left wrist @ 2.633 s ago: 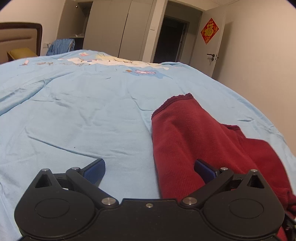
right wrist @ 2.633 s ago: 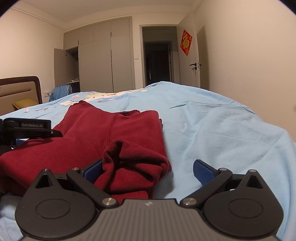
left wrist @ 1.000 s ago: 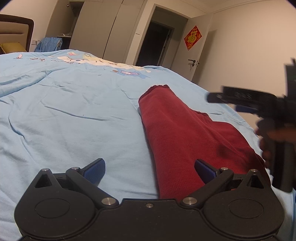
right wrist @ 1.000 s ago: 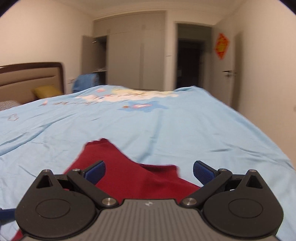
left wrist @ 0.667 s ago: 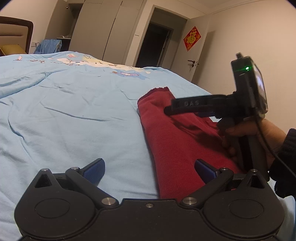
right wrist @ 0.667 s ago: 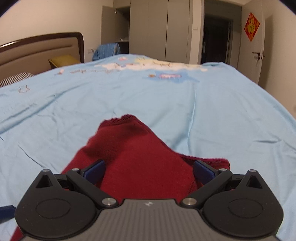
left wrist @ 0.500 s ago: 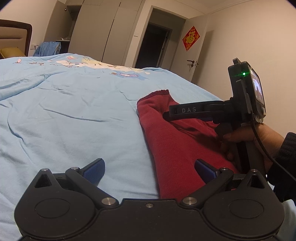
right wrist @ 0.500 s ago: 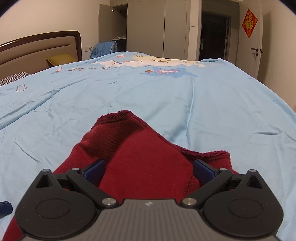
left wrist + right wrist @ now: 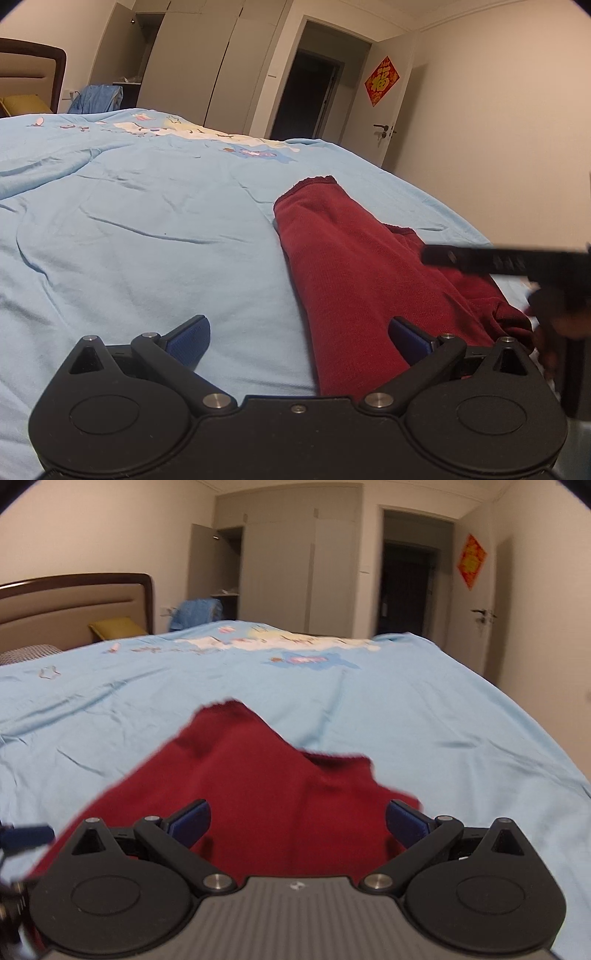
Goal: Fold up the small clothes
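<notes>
Red garment (image 9: 354, 266) lies flat on blue bedspread (image 9: 140, 236). Right gripper (image 9: 297, 821) has pulled back & higher vs 0.5 s ago, jaws wide, empty. Left gripper (image 9: 299, 338) unchanged: wide open, empty.

A home bedroom: a wide bed (image 9: 369, 701) under a light blue printed cover fills the frame's middle, a padded headboard (image 9: 74, 602) sits upper left, grey built-in wardrobes (image 9: 295, 572) and a doorway (image 9: 406, 590) stand behind.

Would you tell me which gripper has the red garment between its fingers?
The right gripper: the garment fills its open gap, while the left gripper mostly straddles bare sheet.
</notes>
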A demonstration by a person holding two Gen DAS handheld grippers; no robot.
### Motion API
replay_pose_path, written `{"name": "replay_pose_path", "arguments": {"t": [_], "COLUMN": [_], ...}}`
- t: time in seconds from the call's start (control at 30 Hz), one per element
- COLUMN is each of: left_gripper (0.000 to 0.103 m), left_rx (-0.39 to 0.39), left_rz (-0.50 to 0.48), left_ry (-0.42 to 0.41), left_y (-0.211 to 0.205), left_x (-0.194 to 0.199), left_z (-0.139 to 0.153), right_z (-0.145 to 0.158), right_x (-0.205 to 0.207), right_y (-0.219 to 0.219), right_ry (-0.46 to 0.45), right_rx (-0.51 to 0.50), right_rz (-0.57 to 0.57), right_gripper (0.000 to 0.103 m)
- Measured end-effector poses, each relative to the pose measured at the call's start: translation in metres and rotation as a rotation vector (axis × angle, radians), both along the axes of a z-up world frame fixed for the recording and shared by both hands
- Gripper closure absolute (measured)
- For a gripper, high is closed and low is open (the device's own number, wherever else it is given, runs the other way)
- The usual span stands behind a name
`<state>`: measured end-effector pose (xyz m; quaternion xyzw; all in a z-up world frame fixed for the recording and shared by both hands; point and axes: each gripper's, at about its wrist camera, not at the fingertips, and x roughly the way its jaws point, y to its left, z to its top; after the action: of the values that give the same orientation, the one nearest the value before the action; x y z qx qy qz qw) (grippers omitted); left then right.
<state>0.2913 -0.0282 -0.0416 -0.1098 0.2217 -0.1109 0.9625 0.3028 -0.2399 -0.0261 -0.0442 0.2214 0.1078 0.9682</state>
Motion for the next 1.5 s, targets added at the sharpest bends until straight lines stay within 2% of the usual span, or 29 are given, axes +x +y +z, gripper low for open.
{"name": "replay_pose_path", "arguments": {"t": [0.13, 0.37, 0.57, 0.77, 1.13, 1.4, 1.5], "left_gripper": [0.001, 0.001, 0.001, 0.001, 0.001, 0.001, 0.001], "left_rx": [0.001, 0.004, 0.007, -0.018, -0.001, 0.007, 0.005], "left_rz": [0.000, 0.006, 0.016, 0.028, 0.063, 0.087, 0.087], "left_ry": [-0.001, -0.013, -0.006, 0.018, 0.051, 0.066, 0.071], "left_y": [0.000, -0.001, -0.002, 0.000, -0.003, -0.006, -0.005], "left_x": [0.000, -0.002, -0.004, -0.005, -0.007, -0.011, -0.011], "left_z": [0.000, -0.001, 0.001, 0.009, 0.015, 0.017, 0.018], "right_z": [-0.028, -0.049, -0.056, -0.063, -0.064, -0.064, -0.061], "right_x": [-0.031, -0.052, -0.068, -0.082, -0.087, -0.103, -0.104], "right_y": [-0.016, -0.046, -0.044, -0.052, -0.053, -0.062, -0.062], "right_ry": [0.012, 0.036, -0.022, -0.066, -0.079, -0.138, -0.140], "right_rx": [0.013, 0.259, 0.271, 0.377, 0.405, 0.502, 0.498], "right_rz": [-0.082, -0.172, -0.205, -0.192, -0.188, -0.188, -0.213], "right_gripper": [0.000, 0.000, 0.000, 0.000, 0.000, 0.000, 0.000]}}
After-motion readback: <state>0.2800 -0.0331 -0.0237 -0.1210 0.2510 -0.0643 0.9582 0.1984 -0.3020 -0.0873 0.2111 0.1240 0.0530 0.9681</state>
